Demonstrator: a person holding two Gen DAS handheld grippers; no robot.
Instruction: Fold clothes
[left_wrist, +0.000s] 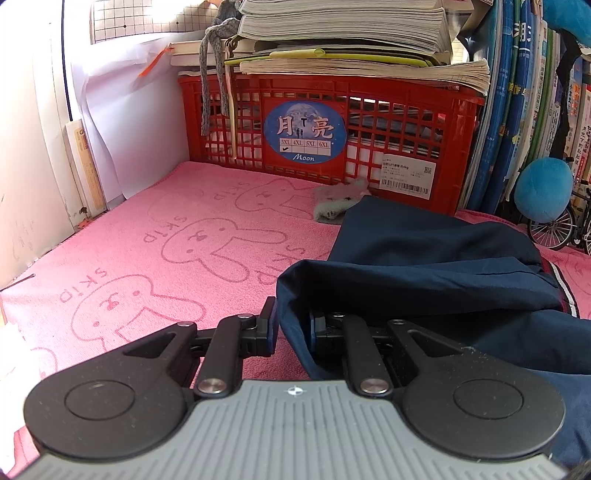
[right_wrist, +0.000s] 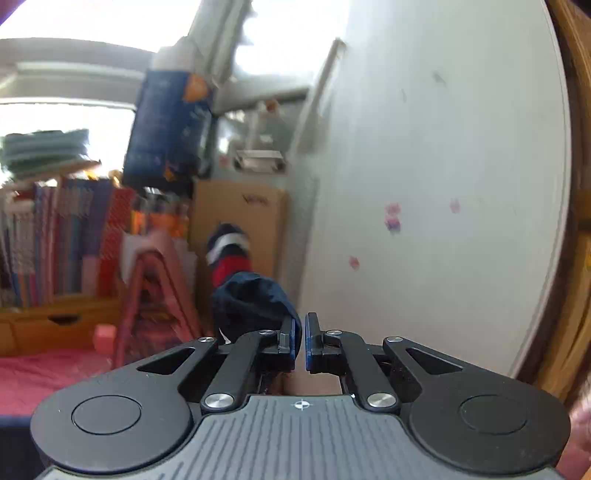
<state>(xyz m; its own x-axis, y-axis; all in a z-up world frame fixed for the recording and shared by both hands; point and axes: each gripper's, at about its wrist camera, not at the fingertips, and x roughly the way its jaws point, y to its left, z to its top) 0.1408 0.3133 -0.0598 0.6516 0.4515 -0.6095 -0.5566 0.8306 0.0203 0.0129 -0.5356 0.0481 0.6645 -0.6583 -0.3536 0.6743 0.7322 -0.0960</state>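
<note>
over the pink towel (left_wrist: 155, 236), both grippers' jaws clench the navy garment (left_wrist: 436, 258).

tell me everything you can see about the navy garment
The navy garment looks like thin, smooth woven fabric, dark blue, with a red and white striped band near one edge. It lies crumpled on the pink towel, in front of the red crate. The left gripper has a folded edge between its fingers. In the right wrist view, the right gripper pinches a bunched part, lifted off the towel, red and white trim showing above it.
</note>
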